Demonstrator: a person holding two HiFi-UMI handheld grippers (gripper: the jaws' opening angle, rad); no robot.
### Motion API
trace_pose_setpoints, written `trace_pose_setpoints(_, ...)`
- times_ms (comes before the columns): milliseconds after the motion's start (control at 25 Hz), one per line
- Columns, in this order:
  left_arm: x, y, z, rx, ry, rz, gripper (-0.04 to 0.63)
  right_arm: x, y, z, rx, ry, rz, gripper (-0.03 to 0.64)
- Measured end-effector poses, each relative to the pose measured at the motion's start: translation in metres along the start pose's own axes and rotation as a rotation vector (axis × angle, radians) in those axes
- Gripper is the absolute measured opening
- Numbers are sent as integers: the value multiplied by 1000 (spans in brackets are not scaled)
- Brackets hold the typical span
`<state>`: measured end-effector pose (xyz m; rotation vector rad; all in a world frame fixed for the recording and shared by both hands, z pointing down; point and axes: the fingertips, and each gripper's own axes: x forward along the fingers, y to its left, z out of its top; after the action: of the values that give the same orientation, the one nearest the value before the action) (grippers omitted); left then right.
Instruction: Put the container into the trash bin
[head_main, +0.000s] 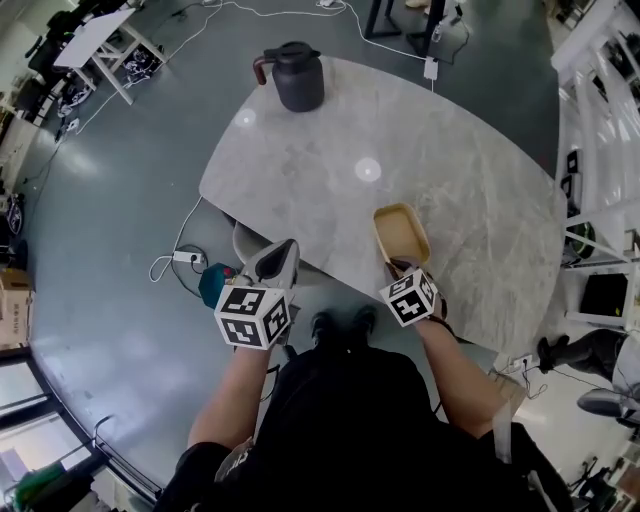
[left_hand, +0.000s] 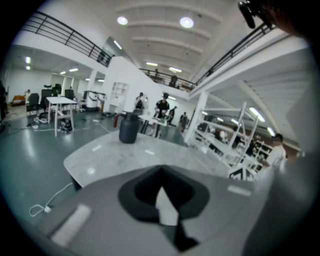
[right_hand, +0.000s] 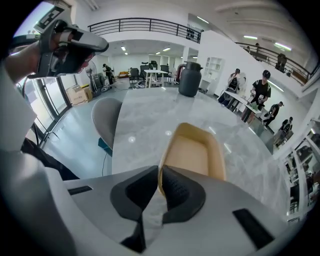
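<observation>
Tan container, open top, looks empty, sits at near right edge of marble table. Right tongs clamped on its near rim. Container not yet lifted, so whole carry left. Left tongs together, empty, off table's near left. No trash bin visible. Black jug at far end.

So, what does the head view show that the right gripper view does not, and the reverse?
Only the head view: the marker cube on the right gripper, and the person's right forearm. Only the right gripper view: that gripper's tongs shut on the near rim of the container, and the balcony railing above. Both: the container, the dark jug and the marble table.
</observation>
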<state>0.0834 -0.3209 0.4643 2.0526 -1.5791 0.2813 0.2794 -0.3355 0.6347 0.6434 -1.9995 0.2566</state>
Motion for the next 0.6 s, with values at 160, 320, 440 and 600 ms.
trace_pose_setpoints(160,-3,6,2,-21,-7,39,5,-18,-12,16,-2,-70,8,17)
trace_pose_setpoints(320,0,1,2,-25,3,55,5,-37,-22,35,-36,-146,23,15)
trace_pose_setpoints(440,0,0,8,-22,-9,70,5,-47,-25,53,-68,-204,36,15)
trace_pose_setpoints(600,-10,3,19,-5,-49,82,5,-63,-19,81,-137,-268,44,15)
